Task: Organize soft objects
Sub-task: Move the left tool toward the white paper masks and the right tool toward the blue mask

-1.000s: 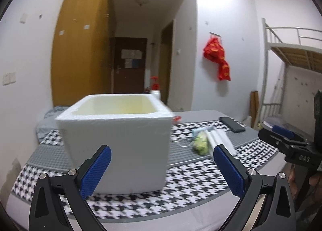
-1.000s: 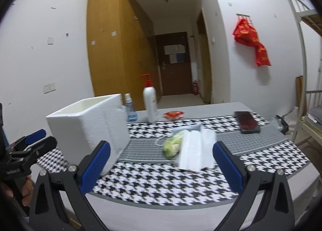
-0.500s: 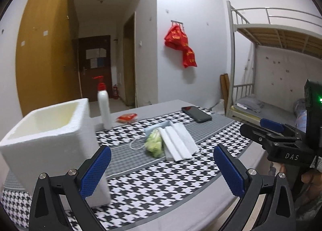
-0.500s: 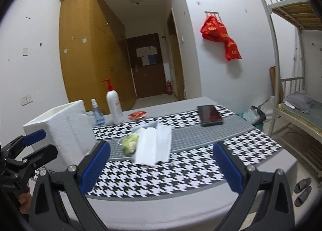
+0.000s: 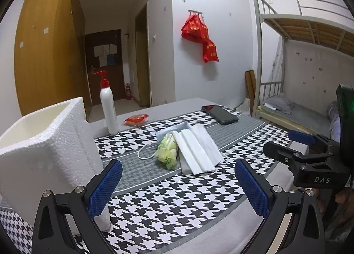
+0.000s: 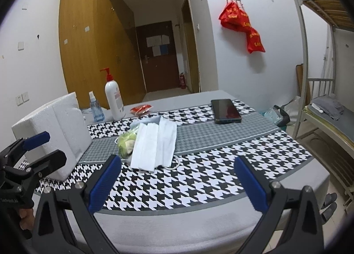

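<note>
Here, left gripper [image 5: 178, 184] and right gripper [image 6: 177, 182] level above the table [image 6: 199, 178], fingers spread, empty.

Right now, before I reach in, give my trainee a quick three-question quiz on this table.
1. True or false: the foam box already holds the face masks.
2. The green packet lies against the masks on which side, seen from the right wrist camera: A left, B right, C on top?
3. Fill in: both the left gripper and right gripper are ____ and holding nothing.

Key: 1 false, they lie on the houndstooth cloth; 2 A; 3 open.
</note>
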A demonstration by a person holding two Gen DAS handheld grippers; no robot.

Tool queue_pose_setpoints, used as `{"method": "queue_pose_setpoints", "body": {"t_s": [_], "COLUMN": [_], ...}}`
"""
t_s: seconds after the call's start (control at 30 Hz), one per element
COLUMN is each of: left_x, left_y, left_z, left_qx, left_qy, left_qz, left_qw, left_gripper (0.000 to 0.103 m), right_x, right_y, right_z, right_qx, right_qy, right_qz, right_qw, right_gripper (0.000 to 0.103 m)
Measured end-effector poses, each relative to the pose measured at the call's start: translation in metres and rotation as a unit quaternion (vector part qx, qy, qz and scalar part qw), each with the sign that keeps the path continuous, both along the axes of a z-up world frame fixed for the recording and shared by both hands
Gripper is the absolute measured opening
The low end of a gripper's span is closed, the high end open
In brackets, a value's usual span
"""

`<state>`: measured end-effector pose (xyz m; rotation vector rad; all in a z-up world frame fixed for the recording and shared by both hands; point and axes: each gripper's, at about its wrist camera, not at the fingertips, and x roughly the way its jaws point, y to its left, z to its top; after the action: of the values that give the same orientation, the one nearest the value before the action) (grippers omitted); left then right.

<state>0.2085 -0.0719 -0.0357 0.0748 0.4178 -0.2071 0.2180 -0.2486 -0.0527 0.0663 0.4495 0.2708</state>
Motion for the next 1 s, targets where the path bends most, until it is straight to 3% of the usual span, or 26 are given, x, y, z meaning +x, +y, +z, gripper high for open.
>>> {"method": "queue_pose_setpoints", "body": {"t_s": [0.57,1.0], "left_x": [0.050,0.094], "left_y": [-0.010,-0.035], "left_z": [-0.016,-0.032], "left_qx": [0.010,0.014], "left_qy": [0.050,0.103], "left_qz": [0.010,0.011], "left_qw": [0.9986,0.9946], "left_gripper": [0.102,0.102], "right_x": [0.046,0.062], "right_y": [0.008,-0.016], "right_z": [-0.016,-0.037], "right_qx": [-0.025,-0.023], "right_qy": [0.046,0.067], "right_qz": [0.031,0.023], "right_qw": [0.998,0.997], "right_gripper": [0.103,0.103]}}
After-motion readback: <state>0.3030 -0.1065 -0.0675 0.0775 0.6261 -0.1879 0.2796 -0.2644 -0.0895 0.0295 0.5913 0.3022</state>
